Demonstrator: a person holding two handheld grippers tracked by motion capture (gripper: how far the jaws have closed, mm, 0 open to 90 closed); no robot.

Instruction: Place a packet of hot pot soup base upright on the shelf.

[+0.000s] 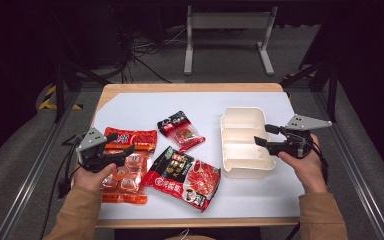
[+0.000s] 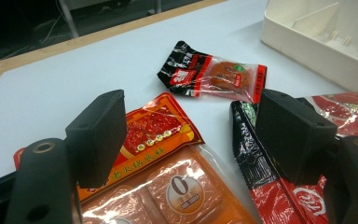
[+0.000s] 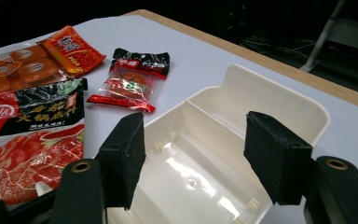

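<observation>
A cream two-compartment tray (image 1: 223,135) stands empty at the right of the white sheet. My right gripper (image 1: 262,135) hovers open over its right side, and in the right gripper view its jaws (image 3: 193,144) frame the tray's near compartment (image 3: 279,88) with nothing between them. At the left, my left gripper (image 1: 120,145) is open above an orange packet of seasoning cubes (image 1: 125,175) and a red-orange sachet (image 1: 130,137). In the left gripper view the open jaws (image 2: 191,130) stand over that sachet (image 2: 154,130) and the cubes (image 2: 182,191).
A small black-and-red packet (image 1: 181,130) lies mid-table, between the sachets and the tray. A large red-and-black soup-base bag (image 1: 182,177) lies near the front edge. The table's wooden rim (image 1: 190,87) borders the sheet, with metal rails on both sides.
</observation>
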